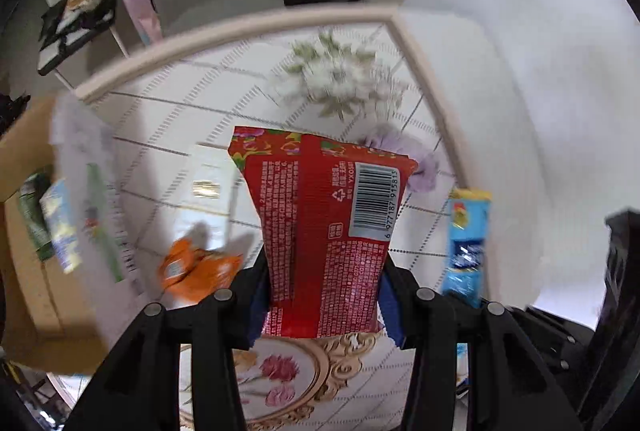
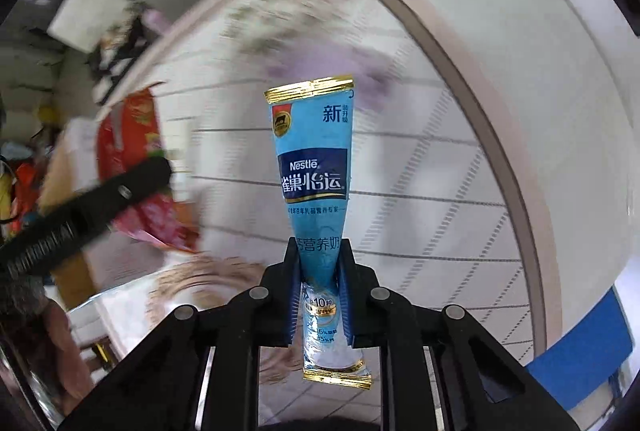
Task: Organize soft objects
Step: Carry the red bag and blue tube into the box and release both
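Tablecloth-covered table (image 1: pixel 168 119) with orange packet (image 1: pixel 198 271), purple scrunchie (image 1: pixel 408 161), white box (image 1: pixel 208 179).

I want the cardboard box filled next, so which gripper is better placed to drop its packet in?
Probably left. The left gripper holds the red packet, and the cardboard box shows close at that view's left edge. The right gripper, pinching the blue Nestle sachet, sits farther off.

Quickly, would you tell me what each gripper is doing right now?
Left gripper: shut on the red packet.
Right gripper: shut on the blue sachet.
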Demonstrator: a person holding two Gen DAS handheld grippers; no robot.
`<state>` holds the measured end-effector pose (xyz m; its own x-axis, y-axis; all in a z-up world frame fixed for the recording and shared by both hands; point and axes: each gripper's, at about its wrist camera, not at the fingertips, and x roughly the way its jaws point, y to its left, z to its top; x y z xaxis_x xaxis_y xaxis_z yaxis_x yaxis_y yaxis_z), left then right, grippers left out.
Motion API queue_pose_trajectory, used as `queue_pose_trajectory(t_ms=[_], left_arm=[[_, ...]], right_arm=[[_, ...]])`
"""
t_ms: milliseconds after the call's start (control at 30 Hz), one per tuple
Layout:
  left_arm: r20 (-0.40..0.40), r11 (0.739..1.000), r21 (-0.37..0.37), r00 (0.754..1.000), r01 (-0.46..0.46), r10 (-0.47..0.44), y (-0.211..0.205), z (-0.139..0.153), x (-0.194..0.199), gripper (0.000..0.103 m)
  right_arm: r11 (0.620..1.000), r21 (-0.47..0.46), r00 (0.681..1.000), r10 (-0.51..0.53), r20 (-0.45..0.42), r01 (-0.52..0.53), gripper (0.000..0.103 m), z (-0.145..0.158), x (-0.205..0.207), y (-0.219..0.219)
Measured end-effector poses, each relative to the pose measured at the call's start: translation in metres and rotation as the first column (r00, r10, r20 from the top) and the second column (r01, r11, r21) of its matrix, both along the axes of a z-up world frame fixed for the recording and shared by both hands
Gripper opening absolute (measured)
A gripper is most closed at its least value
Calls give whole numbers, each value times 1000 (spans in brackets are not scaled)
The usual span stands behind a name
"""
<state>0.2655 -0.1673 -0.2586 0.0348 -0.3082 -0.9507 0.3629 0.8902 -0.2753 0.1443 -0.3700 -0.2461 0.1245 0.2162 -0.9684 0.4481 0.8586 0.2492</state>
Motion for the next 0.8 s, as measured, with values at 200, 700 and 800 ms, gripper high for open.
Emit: queue_pose_trajectory(t_ms=[200,700,800], left_arm=[[116,994,-36,987,-107,110,94,81,11,43],[55,898,120,906,-423,419,341,35,59,43],[8,890,137,899,-435,439,355,7,63,44]], right_arm=[[983,64,977,160,143,-170,18,65,48,108],[903,104,906,403,130,-417,18,41,148,365],[902,96,907,414,79,-420,18,6,163,379]])
